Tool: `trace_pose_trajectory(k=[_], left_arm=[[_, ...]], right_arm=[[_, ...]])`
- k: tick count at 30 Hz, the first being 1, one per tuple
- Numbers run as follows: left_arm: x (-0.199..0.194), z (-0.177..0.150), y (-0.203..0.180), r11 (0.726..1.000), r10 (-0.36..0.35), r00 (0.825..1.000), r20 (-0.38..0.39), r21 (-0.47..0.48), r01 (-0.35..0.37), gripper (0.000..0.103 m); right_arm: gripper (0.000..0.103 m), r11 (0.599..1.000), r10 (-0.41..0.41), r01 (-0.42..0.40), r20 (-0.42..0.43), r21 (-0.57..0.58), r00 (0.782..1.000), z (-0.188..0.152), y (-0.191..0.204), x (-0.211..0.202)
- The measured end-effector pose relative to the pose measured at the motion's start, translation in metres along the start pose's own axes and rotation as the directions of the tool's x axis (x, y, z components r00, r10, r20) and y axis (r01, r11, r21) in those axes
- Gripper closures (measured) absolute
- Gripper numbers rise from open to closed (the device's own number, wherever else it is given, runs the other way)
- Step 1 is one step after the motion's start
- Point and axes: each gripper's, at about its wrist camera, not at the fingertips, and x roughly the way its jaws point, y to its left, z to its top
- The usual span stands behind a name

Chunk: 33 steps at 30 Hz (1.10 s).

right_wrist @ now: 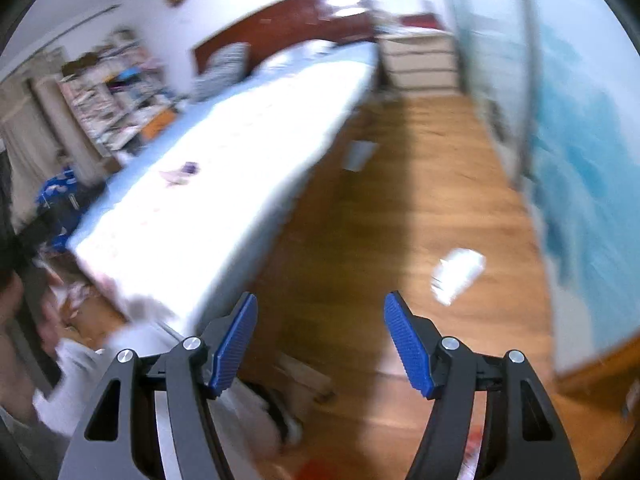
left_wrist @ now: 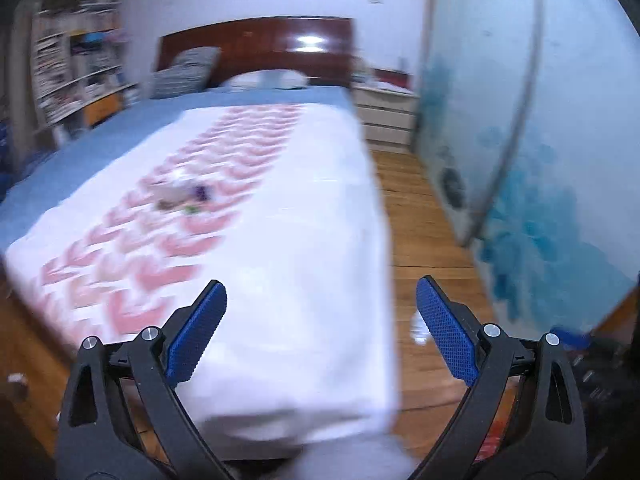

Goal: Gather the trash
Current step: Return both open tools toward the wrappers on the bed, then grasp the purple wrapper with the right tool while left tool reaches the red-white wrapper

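Note:
A small pile of trash point(left_wrist: 184, 197), beige, purple and green scraps, lies on the bed's white and pink cover point(left_wrist: 280, 208); it also shows in the right wrist view point(right_wrist: 180, 173). A crumpled white wrapper point(right_wrist: 458, 274) lies on the wooden floor near the blue wall; a white bit of it shows in the left wrist view point(left_wrist: 418, 328). My left gripper point(left_wrist: 320, 308) is open and empty above the bed's near corner. My right gripper point(right_wrist: 320, 320) is open and empty above the floor, left of the wrapper. Both views are blurred.
A wooden floor point(right_wrist: 400, 208) runs between the bed and a blue painted wardrobe point(left_wrist: 540, 160). A white drawer unit point(left_wrist: 386, 118) stands by the headboard. Shelves point(left_wrist: 76, 72) fill the far left wall. A grey flat object point(right_wrist: 358, 155) lies on the floor by the bed.

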Motion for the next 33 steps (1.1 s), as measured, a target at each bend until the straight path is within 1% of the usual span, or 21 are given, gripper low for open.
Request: trace_pose_trajectory(k=[1,2,4,6,9,11,13,14,15,16,18,20,21,22,24,25,27,29,30,31,33], left_arm=[[0.000,-0.003,0.018,1.000,0.022,1.000,0.003,-0.016,-0.022,0.009],[0.001,-0.007,0.036,0.998,0.039,0.999,0.006,-0.043,-0.039,0.009],[0.003,-0.014,0.066,0.993,0.047,0.999,0.004,-0.108,-0.046,0.009],[0.007,-0.015,0.085,0.988,0.059,0.998,-0.004,-0.143,-0.059,0.009],[0.013,-0.005,0.111,0.989,0.085,0.996,0.028,-0.119,-0.082,0.009],[0.022,0.003,0.137,0.982,0.084,0.996,0.042,-0.176,-0.076,0.009],[0.033,0.010,0.167,0.962,0.076,0.996,0.047,-0.265,-0.061,0.009],[0.039,0.014,0.178,0.954,0.089,0.995,0.046,-0.291,-0.072,0.009],[0.043,0.016,0.185,0.951,0.107,0.993,0.048,-0.298,-0.088,0.009],[0.050,0.019,0.191,0.949,0.120,0.992,0.047,-0.299,-0.101,0.009],[0.063,0.020,0.201,0.942,0.120,0.992,0.029,-0.318,-0.105,0.009],[0.070,0.016,0.208,0.932,0.101,0.995,0.007,-0.349,-0.092,0.009],[0.073,0.016,0.210,0.931,0.096,0.995,-0.001,-0.355,-0.090,0.009],[0.075,0.016,0.212,0.930,0.092,0.996,-0.004,-0.358,-0.087,0.009],[0.079,0.019,0.214,0.929,0.067,0.998,0.004,-0.365,-0.061,0.009],[0.079,0.019,0.214,0.929,0.066,0.998,0.002,-0.365,-0.061,0.009],[0.083,0.020,0.214,0.932,0.075,0.997,-0.007,-0.355,-0.072,0.009],[0.092,0.026,0.220,0.931,0.090,0.996,-0.019,-0.354,-0.091,0.009],[0.099,0.029,0.224,0.929,0.090,0.996,-0.019,-0.358,-0.091,0.009],[0.104,0.033,0.227,0.929,0.091,0.996,-0.017,-0.359,-0.091,0.009],[0.116,0.041,0.233,0.929,0.107,0.994,-0.012,-0.355,-0.104,0.009]], right_arm=[[0.036,0.999,0.031,-0.031,0.010,-0.043,0.999,0.013,0.026,0.012],[0.036,0.997,0.048,-0.047,0.012,-0.065,0.999,0.021,0.040,0.021],[0.036,0.990,0.083,-0.081,0.009,-0.114,0.997,0.036,0.070,0.042],[0.041,0.981,0.125,-0.125,-0.009,-0.147,0.992,0.058,0.099,0.068],[0.042,0.952,0.170,-0.166,-0.009,-0.257,0.985,0.099,0.150,0.111],[0.042,0.928,0.176,-0.170,-0.012,-0.332,0.984,0.136,0.185,0.152],[0.043,0.912,0.176,-0.169,-0.016,-0.375,0.984,0.168,0.214,0.191],[0.044,0.907,0.172,-0.173,-0.037,-0.384,0.984,0.189,0.229,0.221],[0.043,0.907,0.160,-0.164,-0.042,-0.387,0.986,0.202,0.242,0.243],[0.043,0.902,0.137,-0.150,-0.060,-0.404,0.989,0.220,0.259,0.279],[0.043,0.895,0.096,-0.119,-0.075,-0.430,0.993,0.232,0.281,0.323],[0.045,0.881,0.047,-0.092,-0.107,-0.464,0.993,0.244,0.308,0.387],[0.045,0.880,0.027,-0.076,-0.110,-0.469,0.994,0.246,0.316,0.411],[0.045,0.884,0.030,-0.086,-0.129,-0.460,0.991,0.248,0.323,0.438],[0.046,0.901,0.053,-0.120,-0.171,-0.417,0.984,0.245,0.331,0.469],[0.047,0.911,0.057,-0.129,-0.190,-0.390,0.980,0.246,0.332,0.481],[0.067,0.931,0.081,-0.153,-0.221,-0.332,0.972,0.248,0.329,0.496],[0.082,0.933,0.114,-0.182,-0.225,-0.310,0.968,0.247,0.330,0.505],[0.083,0.931,0.129,-0.194,-0.220,-0.309,0.967,0.247,0.329,0.505],[0.083,0.925,0.162,-0.221,-0.206,-0.309,0.965,0.246,0.329,0.499],[0.083,0.919,0.193,-0.242,-0.180,-0.313,0.965,0.246,0.324,0.497]])
